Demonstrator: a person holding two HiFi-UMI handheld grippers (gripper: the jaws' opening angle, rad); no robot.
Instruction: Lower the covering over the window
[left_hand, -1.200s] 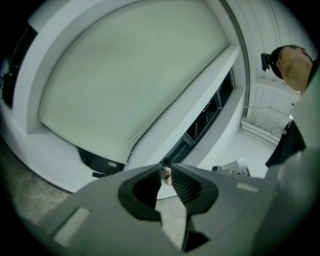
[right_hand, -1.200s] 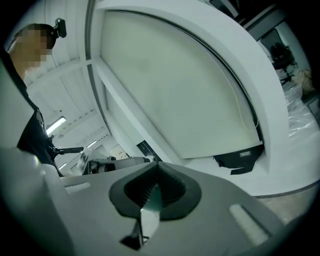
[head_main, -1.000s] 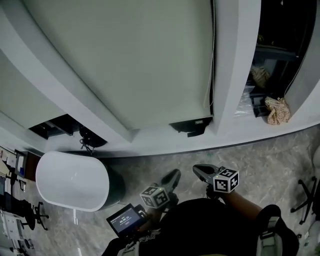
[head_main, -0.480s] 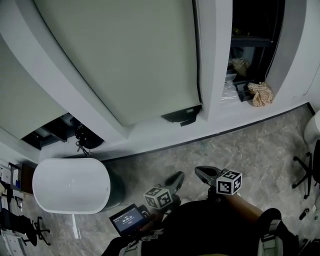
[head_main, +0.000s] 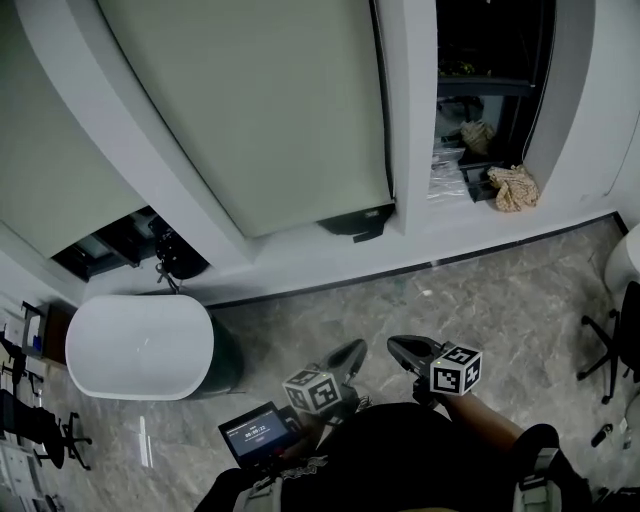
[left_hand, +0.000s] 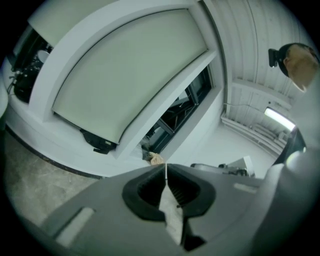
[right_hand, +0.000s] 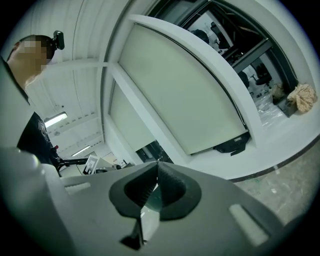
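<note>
Left tongs (head_main: 354, 348) and right tongs (head_main: 393, 344), clenched on nothing, sit near the body, likely because the roller blind (head_main: 250, 110) is far off.

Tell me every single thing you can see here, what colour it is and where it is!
blind: one, pale grey-green, down over the middle window
second blind: one, same colour, left window, dark gap below
bare window: one, dark, right
crumpled cloth: one, tan, right window's sill
black box: one, black, under the middle blind's bottom edge
oval tabletop: one, white, lower left
chair base: one, black, right edge
floor: one, grey marbled, below the windows
small screen: one, black, lit, near the person's body
left gripper: one, grey, fingers together, empty
right gripper: one, grey, fingers together, empty
</note>
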